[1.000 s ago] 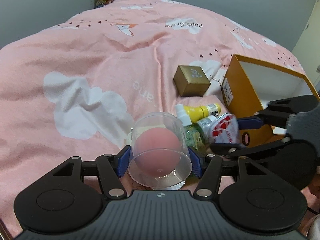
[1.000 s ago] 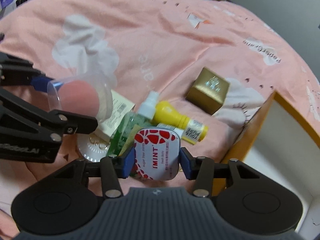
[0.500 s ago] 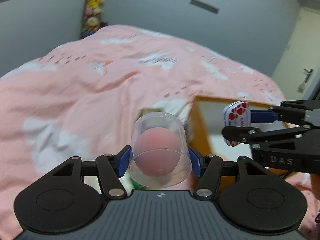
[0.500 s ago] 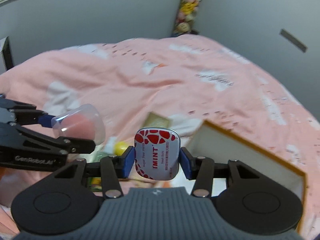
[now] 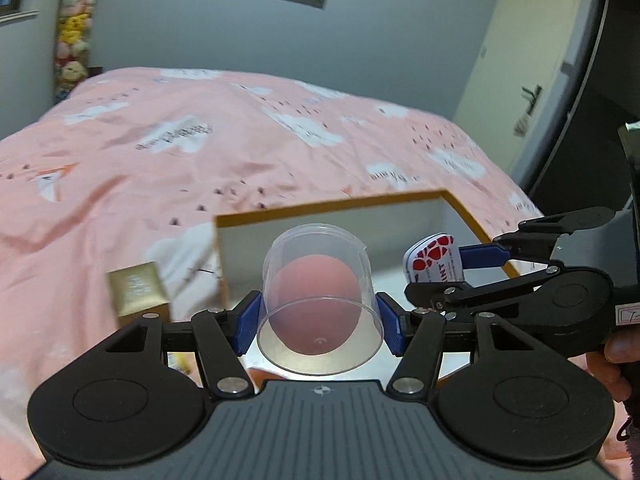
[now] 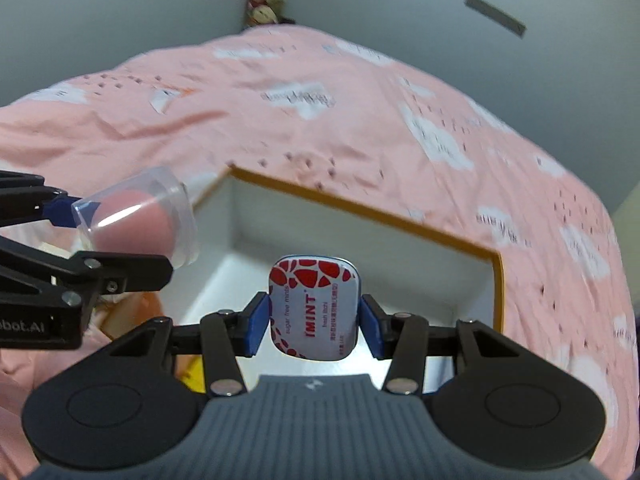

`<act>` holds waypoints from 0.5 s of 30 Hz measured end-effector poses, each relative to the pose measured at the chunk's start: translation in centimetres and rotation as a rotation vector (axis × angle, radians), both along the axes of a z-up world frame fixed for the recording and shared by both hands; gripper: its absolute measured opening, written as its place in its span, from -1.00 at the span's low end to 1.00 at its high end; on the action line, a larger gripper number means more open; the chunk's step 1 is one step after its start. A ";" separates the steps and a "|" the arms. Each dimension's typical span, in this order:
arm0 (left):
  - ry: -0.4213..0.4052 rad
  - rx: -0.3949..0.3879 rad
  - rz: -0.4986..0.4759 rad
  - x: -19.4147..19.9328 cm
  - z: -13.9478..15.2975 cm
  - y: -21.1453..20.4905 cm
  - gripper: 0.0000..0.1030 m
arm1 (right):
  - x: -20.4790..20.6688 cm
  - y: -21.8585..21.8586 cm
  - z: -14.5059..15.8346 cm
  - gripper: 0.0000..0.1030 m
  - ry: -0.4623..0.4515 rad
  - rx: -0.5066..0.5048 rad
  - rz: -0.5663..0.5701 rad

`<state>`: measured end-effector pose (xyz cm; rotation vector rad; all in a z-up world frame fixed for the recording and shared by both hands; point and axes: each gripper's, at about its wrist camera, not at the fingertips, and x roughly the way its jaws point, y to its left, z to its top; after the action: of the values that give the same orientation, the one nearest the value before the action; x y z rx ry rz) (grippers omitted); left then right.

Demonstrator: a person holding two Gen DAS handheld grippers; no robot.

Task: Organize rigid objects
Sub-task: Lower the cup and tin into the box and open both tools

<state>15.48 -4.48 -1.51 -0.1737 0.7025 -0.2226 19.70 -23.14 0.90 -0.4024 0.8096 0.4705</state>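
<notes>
My left gripper (image 5: 318, 322) is shut on a clear plastic case with a pink sponge inside (image 5: 318, 300); the case also shows in the right wrist view (image 6: 140, 216). My right gripper (image 6: 314, 320) is shut on a white and red IMINT mint tin (image 6: 314, 306), which the left wrist view (image 5: 434, 264) also shows. Both are held in the air over the open orange box with a white inside (image 5: 320, 210), whose rim shows in the right wrist view (image 6: 360, 210). The case is near the box's left wall, the tin over its middle.
A small gold box (image 5: 138, 294) lies on the pink bedcover (image 5: 160, 152) left of the orange box. A bit of a yellow bottle (image 6: 196, 374) shows low by my right gripper. A grey wall and a door (image 5: 532, 60) stand behind the bed.
Both grippers rose from the pile on the bedcover and moved right over the orange box, each keeping its object.
</notes>
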 end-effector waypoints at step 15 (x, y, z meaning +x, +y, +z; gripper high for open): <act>0.128 0.109 -0.051 4.0 -3.5 -2.6 0.34 | 4.9 -1.0 -5.8 -0.06 0.163 -0.038 -0.055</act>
<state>19.49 -7.07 -4.98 -0.0660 0.8445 -0.2223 24.62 -24.15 -4.87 -0.3793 0.9858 0.4414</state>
